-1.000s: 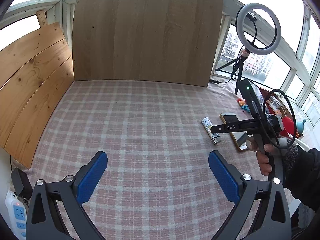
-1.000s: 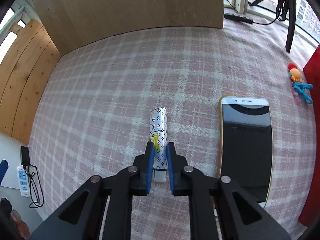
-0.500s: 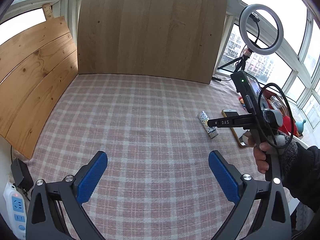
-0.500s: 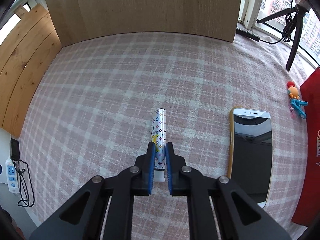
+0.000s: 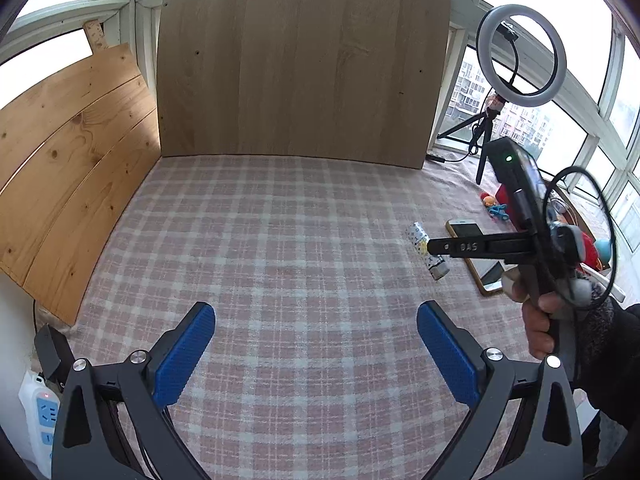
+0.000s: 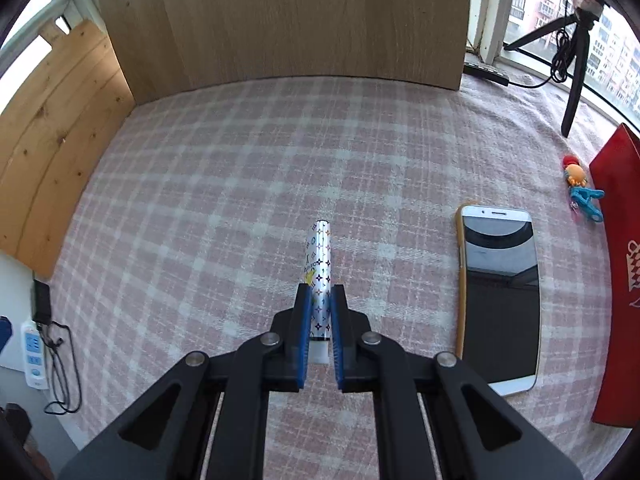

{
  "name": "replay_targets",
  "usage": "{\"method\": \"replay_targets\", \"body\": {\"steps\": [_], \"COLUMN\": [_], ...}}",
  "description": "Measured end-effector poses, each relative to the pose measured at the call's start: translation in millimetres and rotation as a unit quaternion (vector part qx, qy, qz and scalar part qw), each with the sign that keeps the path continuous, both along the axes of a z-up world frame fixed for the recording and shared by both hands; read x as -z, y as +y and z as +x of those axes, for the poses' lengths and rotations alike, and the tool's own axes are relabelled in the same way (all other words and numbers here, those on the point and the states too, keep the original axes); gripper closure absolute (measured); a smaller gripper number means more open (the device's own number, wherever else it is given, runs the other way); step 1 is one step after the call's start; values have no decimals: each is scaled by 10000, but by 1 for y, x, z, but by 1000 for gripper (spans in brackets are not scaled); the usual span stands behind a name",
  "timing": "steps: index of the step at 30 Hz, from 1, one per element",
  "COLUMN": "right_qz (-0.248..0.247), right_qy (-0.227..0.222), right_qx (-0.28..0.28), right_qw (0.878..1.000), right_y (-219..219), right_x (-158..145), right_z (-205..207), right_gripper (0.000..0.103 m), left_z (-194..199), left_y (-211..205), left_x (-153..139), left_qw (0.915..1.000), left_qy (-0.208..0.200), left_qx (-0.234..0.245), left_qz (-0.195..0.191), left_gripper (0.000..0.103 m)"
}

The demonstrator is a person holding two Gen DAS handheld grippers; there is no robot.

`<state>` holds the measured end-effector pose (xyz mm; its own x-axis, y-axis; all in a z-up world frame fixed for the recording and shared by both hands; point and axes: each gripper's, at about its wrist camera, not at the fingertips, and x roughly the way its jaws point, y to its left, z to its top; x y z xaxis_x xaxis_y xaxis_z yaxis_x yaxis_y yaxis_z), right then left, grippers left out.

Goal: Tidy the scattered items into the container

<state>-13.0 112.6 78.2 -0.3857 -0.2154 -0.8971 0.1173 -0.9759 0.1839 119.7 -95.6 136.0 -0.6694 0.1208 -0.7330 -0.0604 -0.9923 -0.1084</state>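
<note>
A silver patterned tube (image 6: 319, 268) with a white end points away from me, and my right gripper (image 6: 321, 294) is shut on its near half, holding it a little above the checked cloth (image 6: 248, 200). The left wrist view shows the same tube (image 5: 420, 238) at the tip of the right gripper (image 5: 434, 247), which a hand holds. A phone (image 6: 500, 296) lies face up just right of the tube. A small orange and blue toy figure (image 6: 582, 192) lies beyond it. My left gripper (image 5: 315, 312) hangs open over bare cloth.
A red flat-sided item (image 6: 616, 280) stands along the right edge, beside the phone. Wooden boards (image 5: 304, 60) wall the back and left. A ring light on a tripod (image 5: 520, 56) stands at the back right. A power strip (image 5: 40, 412) lies below the left edge.
The right gripper has risen with the tube shut in it, and more of the cloth and phone now shows below. The left gripper stayed open and tilted slightly upward.
</note>
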Motion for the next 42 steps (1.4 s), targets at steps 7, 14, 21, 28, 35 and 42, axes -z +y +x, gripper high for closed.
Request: {"method": "replay_targets", "body": {"steps": [7, 14, 21, 28, 35, 42], "right_qz": [-1229, -1663, -1989, -1993, -1556, -1367], "right_qy": [405, 790, 532, 697, 961, 881], "right_qx": [321, 752, 1005, 598, 910, 1401], "right_qw": [9911, 9800, 9734, 9756, 9789, 9767], "right_y": [76, 213, 312, 313, 330, 367], "right_x": [-81, -143, -134, -131, -126, -104], "right_z": [13, 41, 58, 87, 150, 207], "right_gripper": [94, 100, 100, 99, 95, 95], "left_z": [-8, -11, -14, -3, -16, -32], "left_y": [24, 75, 140, 205, 299, 352], "left_x": [-26, -49, -49, -24, 24, 79], "left_qw": [9995, 9981, 9985, 9967, 9830, 9730], "left_qy": [282, 524, 468, 73, -276, -981], "left_qx": [74, 149, 115, 639, 1771, 2053], "left_qz": [-150, -295, -259, -494, -397, -400], "left_gripper": [2, 2, 2, 2, 15, 32]}}
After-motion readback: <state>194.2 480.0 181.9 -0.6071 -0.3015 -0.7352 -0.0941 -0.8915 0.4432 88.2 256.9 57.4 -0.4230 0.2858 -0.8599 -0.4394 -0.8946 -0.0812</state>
